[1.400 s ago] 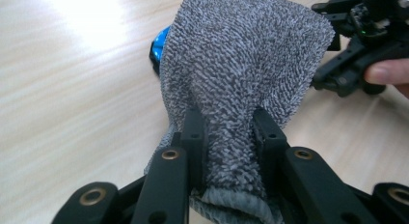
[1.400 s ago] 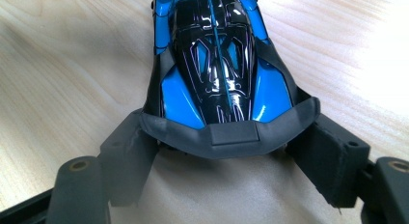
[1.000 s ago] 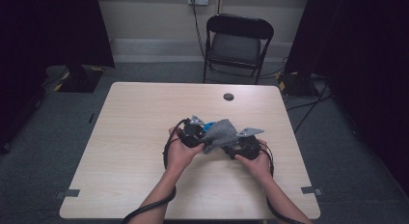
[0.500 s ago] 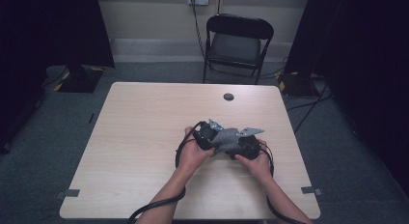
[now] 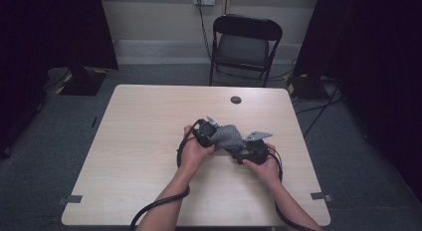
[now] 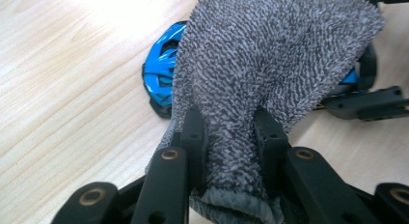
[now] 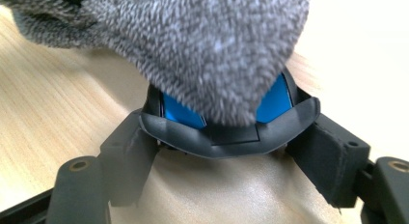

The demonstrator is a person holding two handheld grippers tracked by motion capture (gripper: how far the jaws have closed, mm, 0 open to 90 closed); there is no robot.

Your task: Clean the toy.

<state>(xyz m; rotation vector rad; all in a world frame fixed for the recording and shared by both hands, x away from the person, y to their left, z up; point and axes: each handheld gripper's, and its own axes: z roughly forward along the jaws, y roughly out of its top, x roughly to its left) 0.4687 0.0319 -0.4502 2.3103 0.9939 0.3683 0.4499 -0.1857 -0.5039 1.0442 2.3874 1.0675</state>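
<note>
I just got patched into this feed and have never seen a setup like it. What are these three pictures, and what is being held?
No robot here: a person at a wooden table holds a two-jaw tool in each hand. The high view looks down from above the person's side. The other two pictures come from cameras riding on each tool, looking along its black jaws.

The left hand-held gripper is shut on a grey knitted cloth, which drapes over a blue and black object. What that object is I cannot tell. The right hand-held gripper clamps that object by its black rim, cloth hanging over its top. A small dark disc lies farther back on the table.
</note>
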